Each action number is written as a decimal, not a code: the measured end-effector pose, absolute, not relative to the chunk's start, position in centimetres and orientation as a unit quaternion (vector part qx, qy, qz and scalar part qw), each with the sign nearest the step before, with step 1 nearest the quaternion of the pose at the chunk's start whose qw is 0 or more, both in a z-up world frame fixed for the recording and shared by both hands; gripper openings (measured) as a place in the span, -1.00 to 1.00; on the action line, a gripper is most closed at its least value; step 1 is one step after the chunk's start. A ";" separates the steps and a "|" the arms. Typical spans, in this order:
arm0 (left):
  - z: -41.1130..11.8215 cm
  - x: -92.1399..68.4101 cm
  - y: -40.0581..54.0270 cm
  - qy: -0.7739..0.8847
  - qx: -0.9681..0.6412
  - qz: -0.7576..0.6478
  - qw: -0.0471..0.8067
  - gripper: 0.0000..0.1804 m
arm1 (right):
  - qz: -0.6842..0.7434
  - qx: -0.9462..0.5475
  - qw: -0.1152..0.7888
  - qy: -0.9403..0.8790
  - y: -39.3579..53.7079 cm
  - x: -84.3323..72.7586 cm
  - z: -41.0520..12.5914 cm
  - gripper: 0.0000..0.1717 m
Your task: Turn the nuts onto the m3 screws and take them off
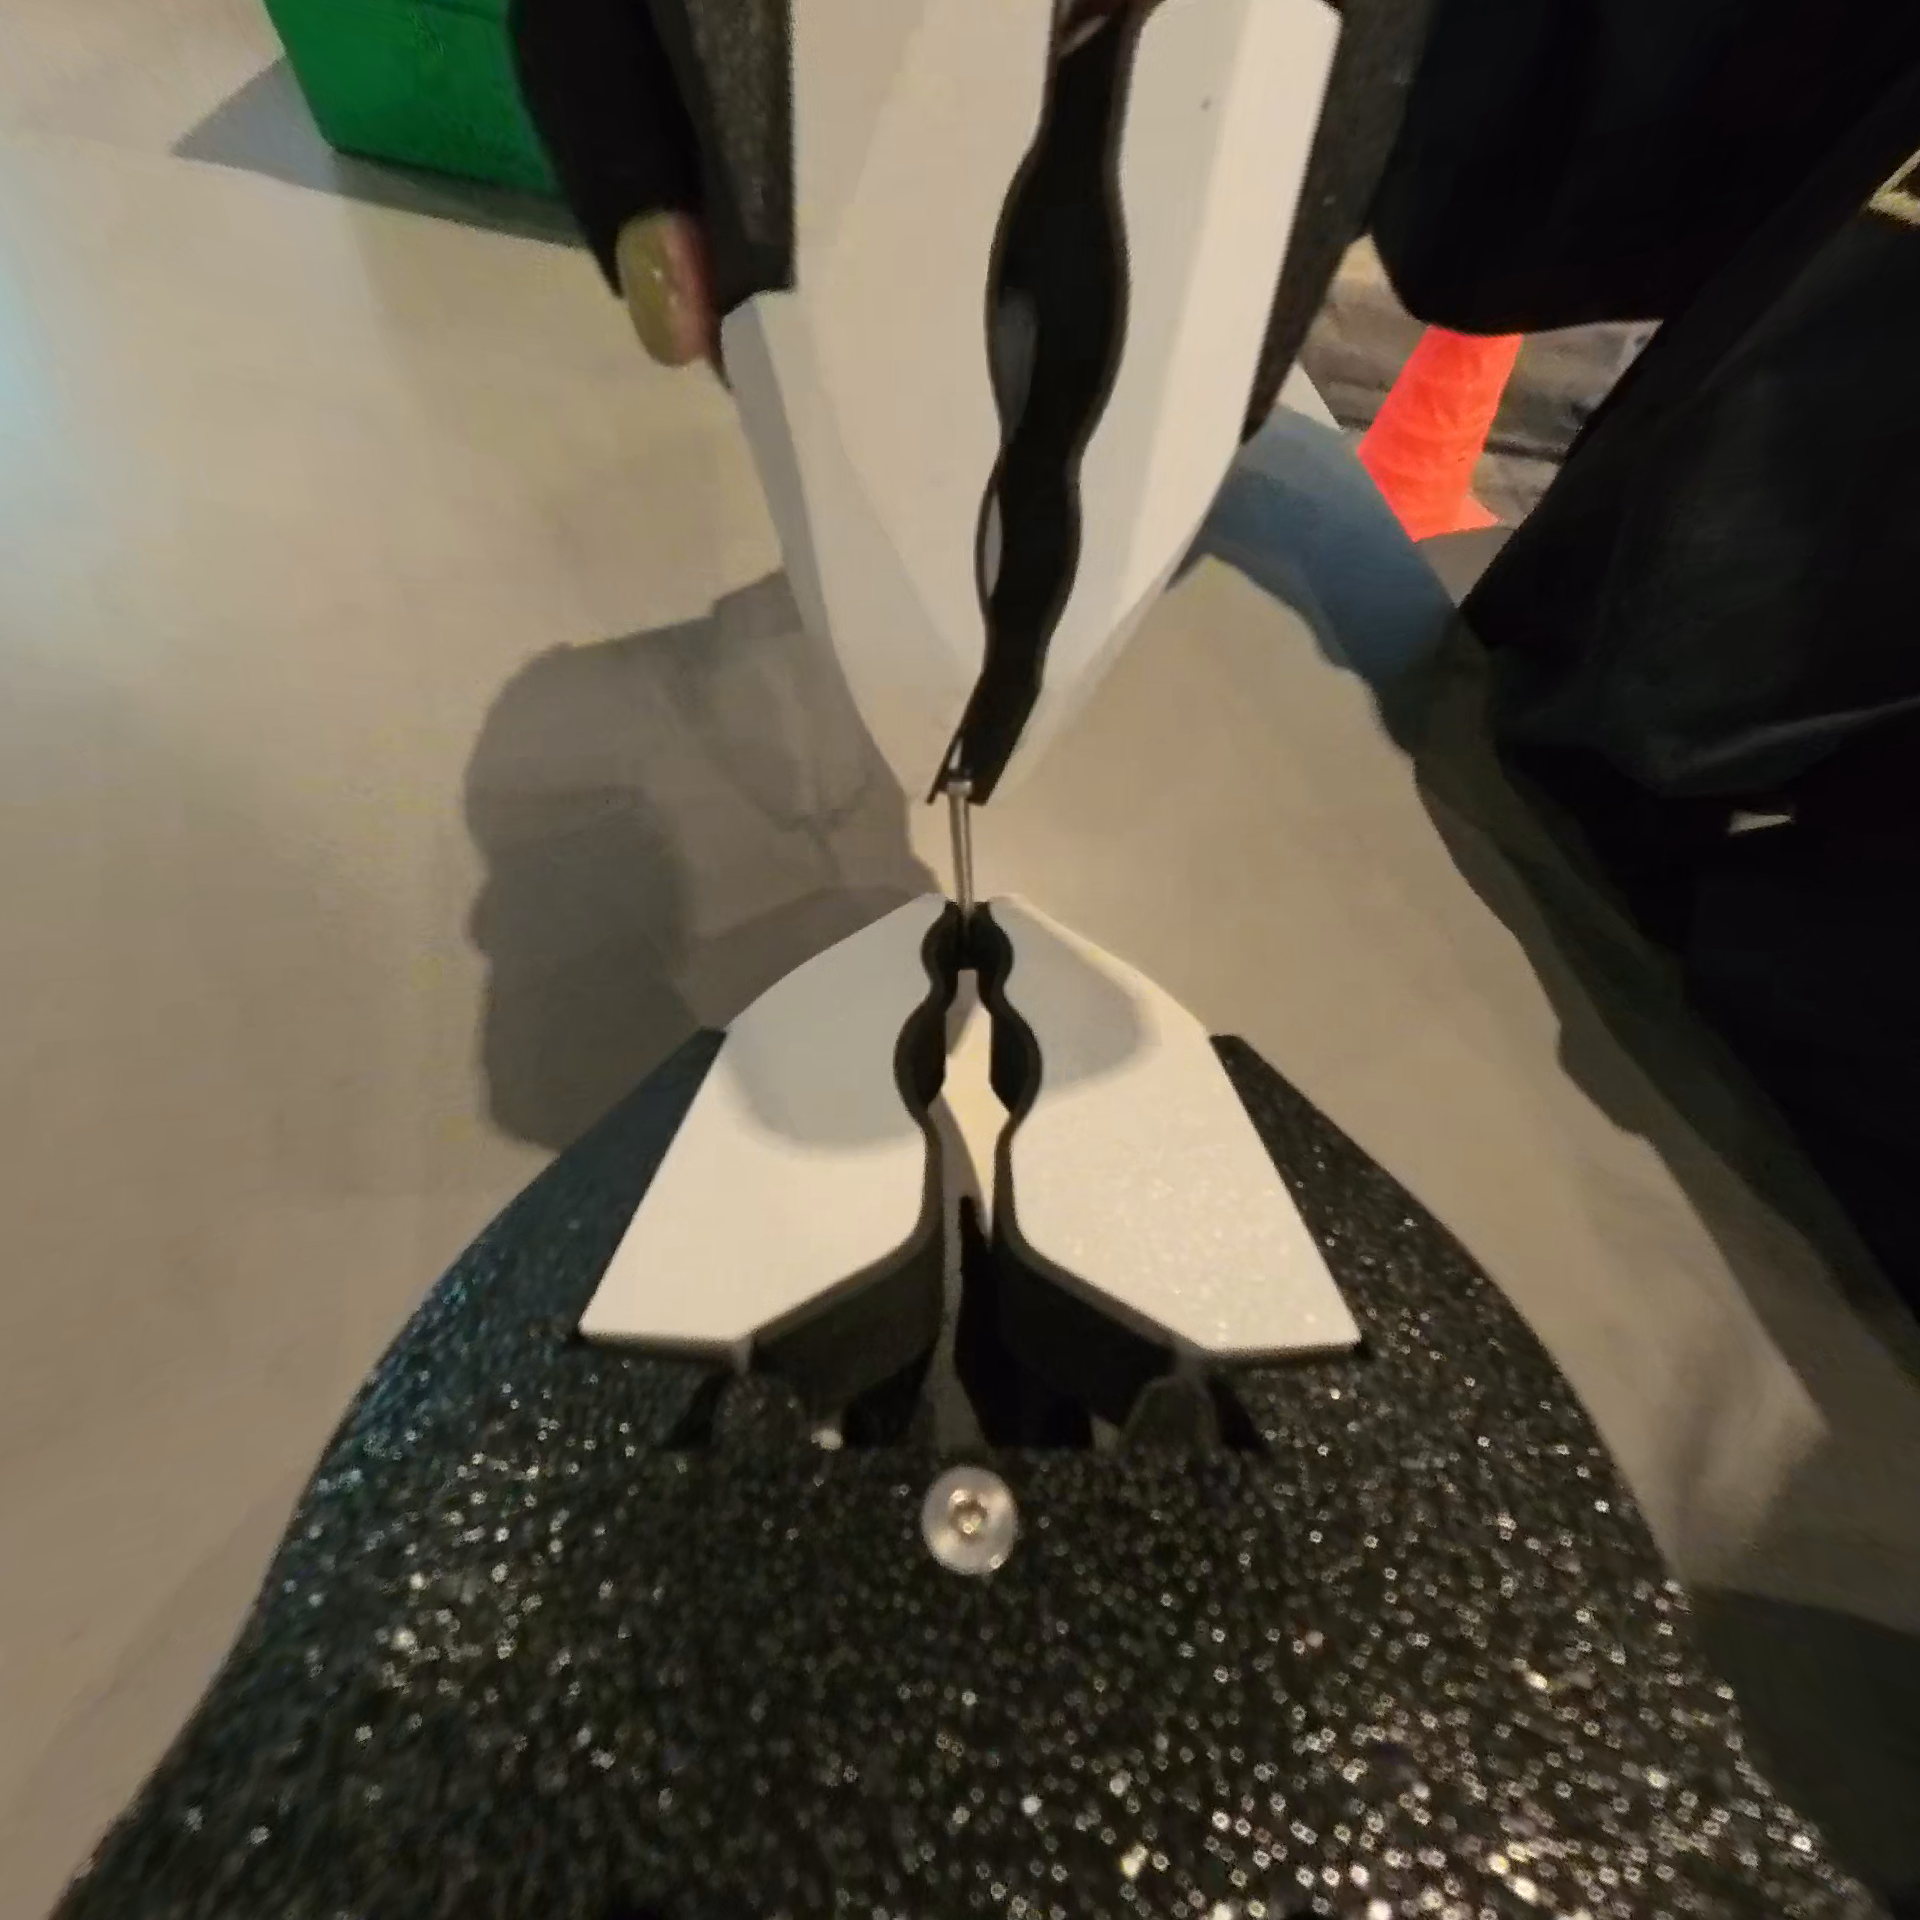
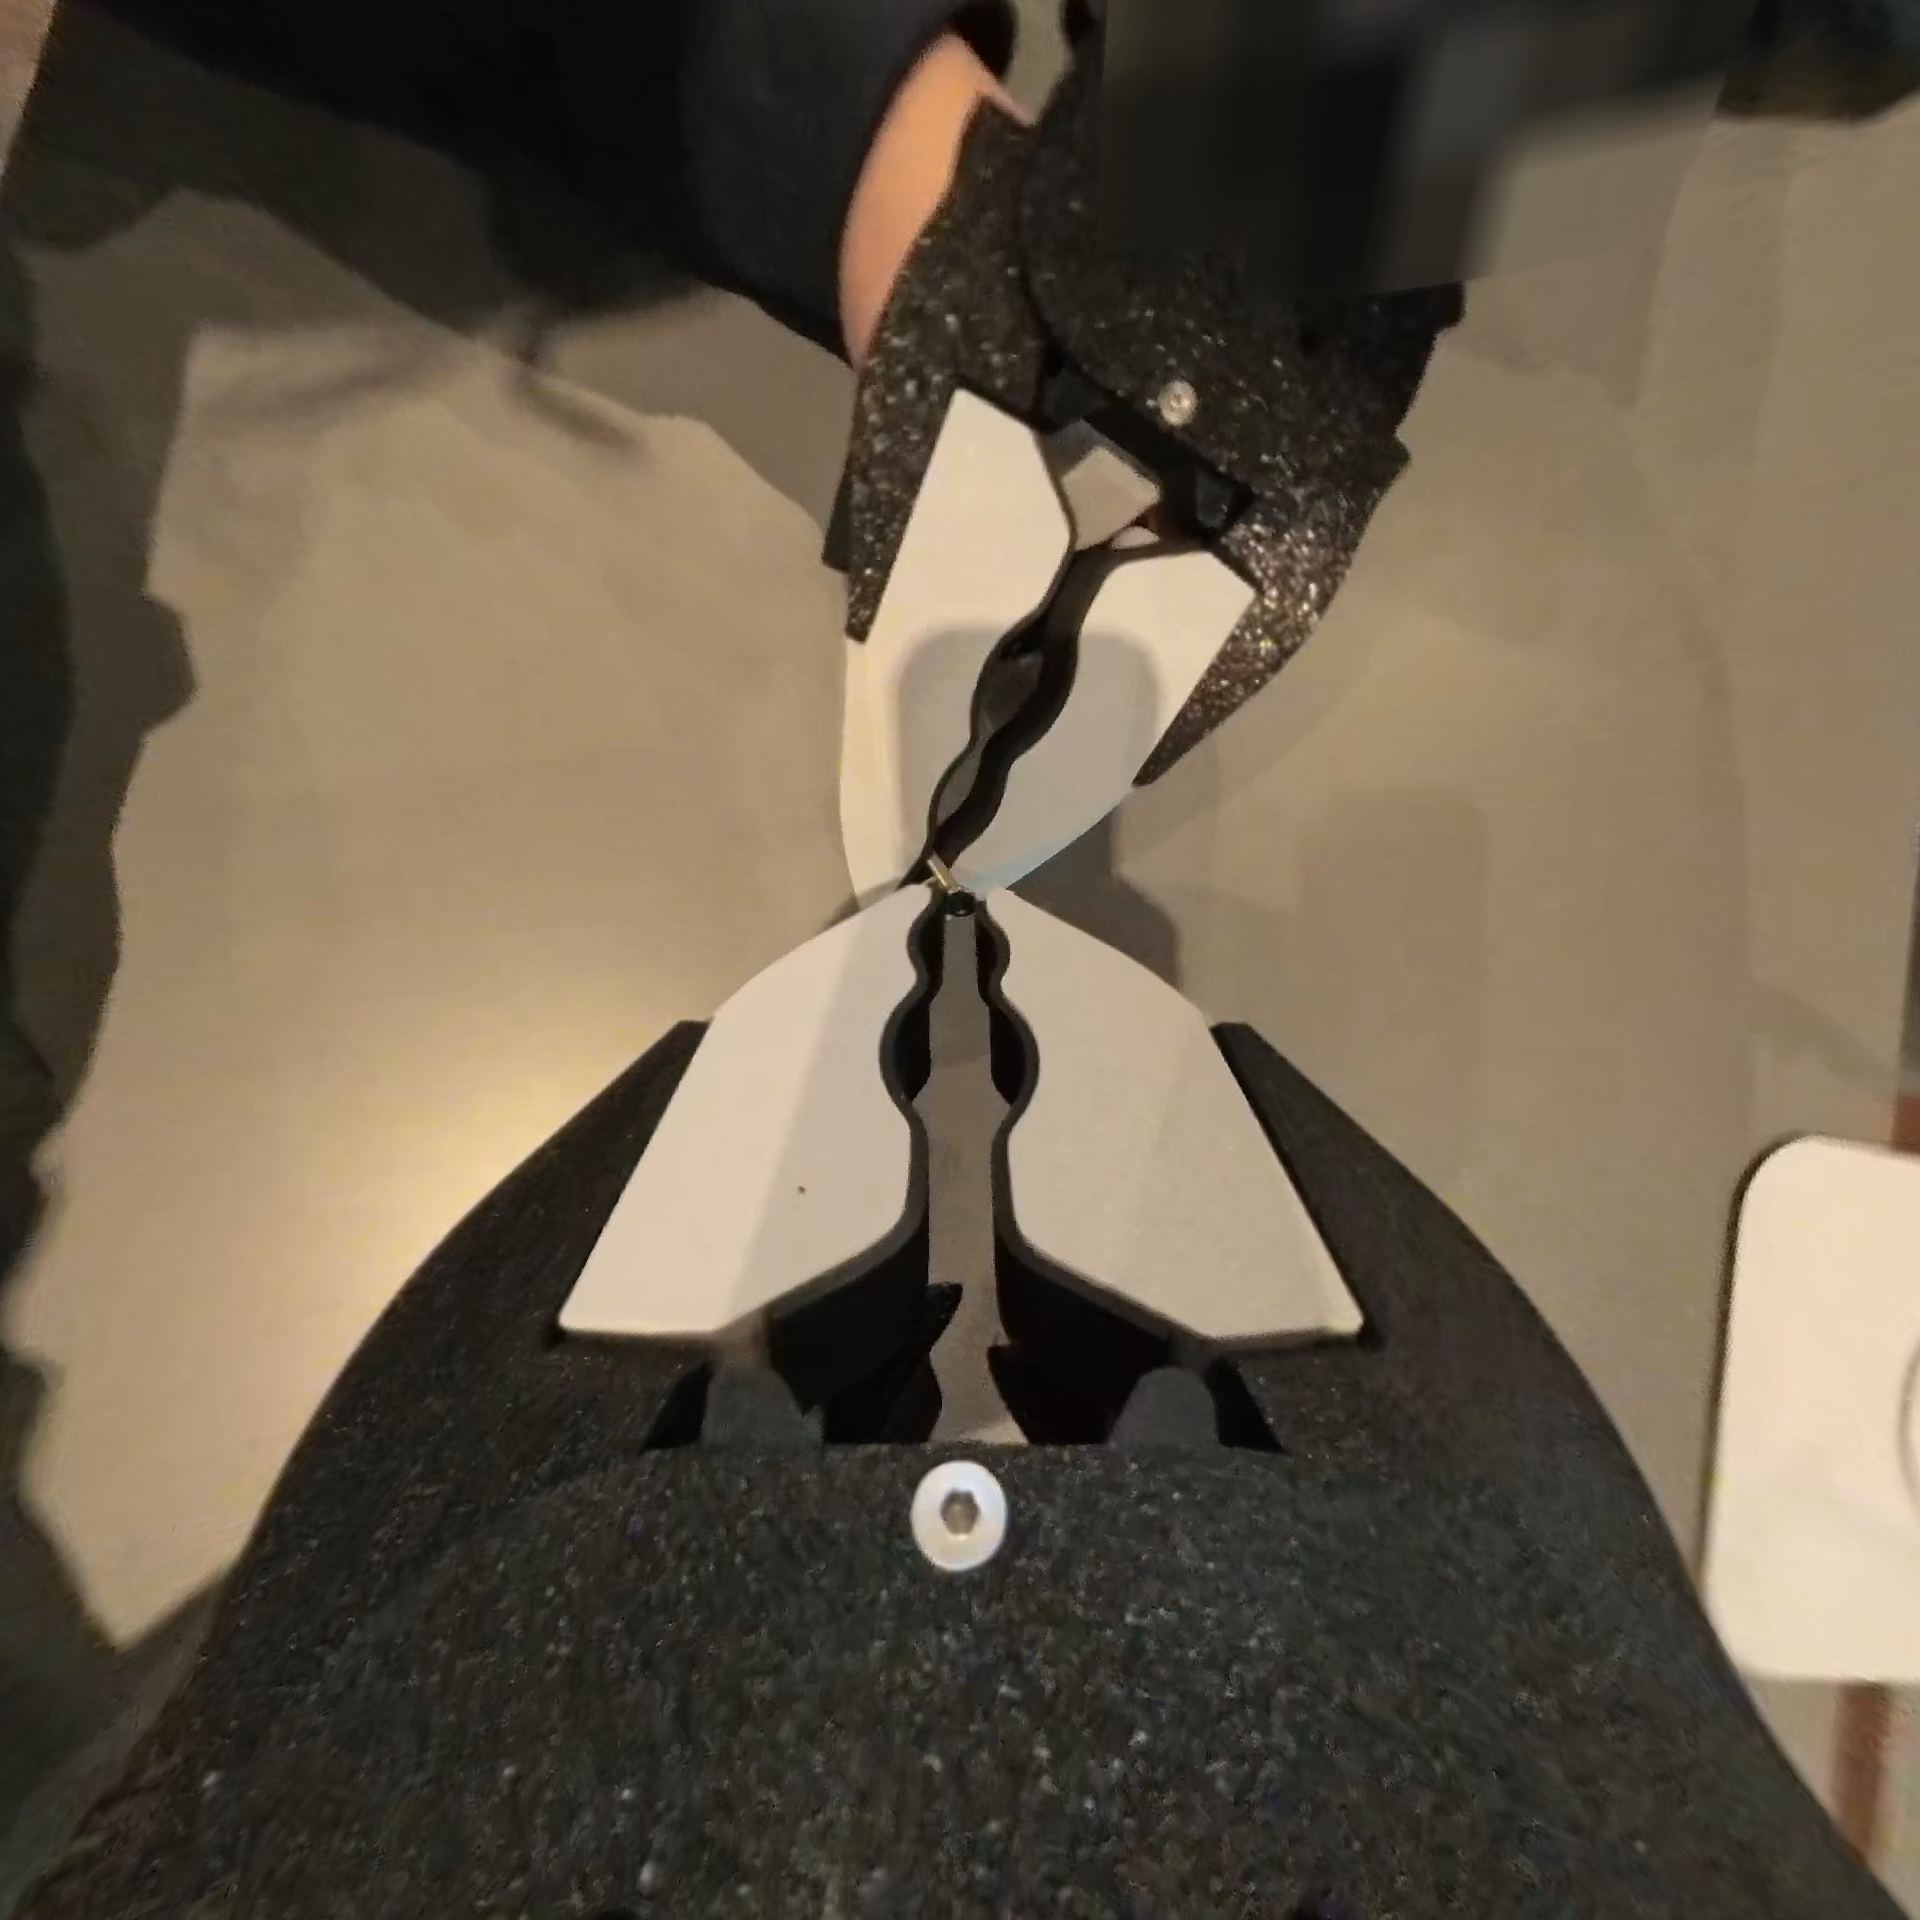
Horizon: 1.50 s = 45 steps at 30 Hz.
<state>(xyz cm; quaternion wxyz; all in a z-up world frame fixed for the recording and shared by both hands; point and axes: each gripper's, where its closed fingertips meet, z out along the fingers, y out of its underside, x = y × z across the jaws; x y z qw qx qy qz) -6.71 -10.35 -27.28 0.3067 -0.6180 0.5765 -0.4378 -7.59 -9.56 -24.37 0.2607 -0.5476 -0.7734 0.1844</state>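
the left gripper [image 1: 966,914] has its jaws drawn narrow on the lower end of the m3 screw [image 1: 964,852], a thin silver shank that stands out past the fingertips and runs straight ahead to the right gripper [image 1: 961,784]. this hold keeps the shank fixed and exposed, so that the far end is free for threading.

the right gripper [image 2: 954,902] has its jaws drawn narrow on a small dark nut [image 2: 956,907], pinched at the very tips. in the right wrist view the nut sits at the end of the screw [image 2: 943,878], tip to tip with the left gripper [image 2: 935,868]. whether the nut is started on the thread or only seated against the screw end cannot be told. gripping at the tips leaves the nut faces clear and keeps the white fingers [image 2: 831,1039] away from the shank.

the two grippers meet nose to nose, roughly in line with the screw. judgement: this alignment keeps nut and thread coaxial, which a fine thread needs to avoid cross-threading; the turning step appears to be in hand.

the assembly is held up off the bench [image 1: 312,727], well apart from everything else. beyond the screw to the far left stands a green box [image 1: 416,94]; beyond it to the right, off the bench, an orange cone [image 1: 1439,436]. in the right wrist view a white tray [image 2: 1818,1403] lies near the right gripper's side, well apart from the screw.
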 end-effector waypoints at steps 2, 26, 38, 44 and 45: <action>-27.4 -6.7 -10.4 0.579 -0.619 -0.434 0.307 -0.97 | 0.192 -0.600 0.258 -0.733 -9.6 -7.6 -24.4 -0.94; -27.0 -6.8 -11.2 0.591 -0.598 -0.454 0.294 -0.97 | 0.227 -0.377 0.230 -0.868 -10.7 -7.2 -23.0 -0.78; -27.1 -6.8 -11.2 0.592 -0.600 -0.451 0.293 -0.97 | 0.212 -0.393 0.213 -0.869 -10.4 -7.6 -24.2 -0.93; -27.1 -6.8 -10.7 0.580 -0.610 -0.449 0.299 -0.98 | 0.219 -0.516 0.241 -0.792 -9.8 -7.8 -24.2 -0.94; -27.1 -6.8 -10.6 0.578 -0.612 -0.448 0.300 -0.97 | 0.213 -0.550 0.241 -0.770 -9.7 -7.7 -24.2 -0.94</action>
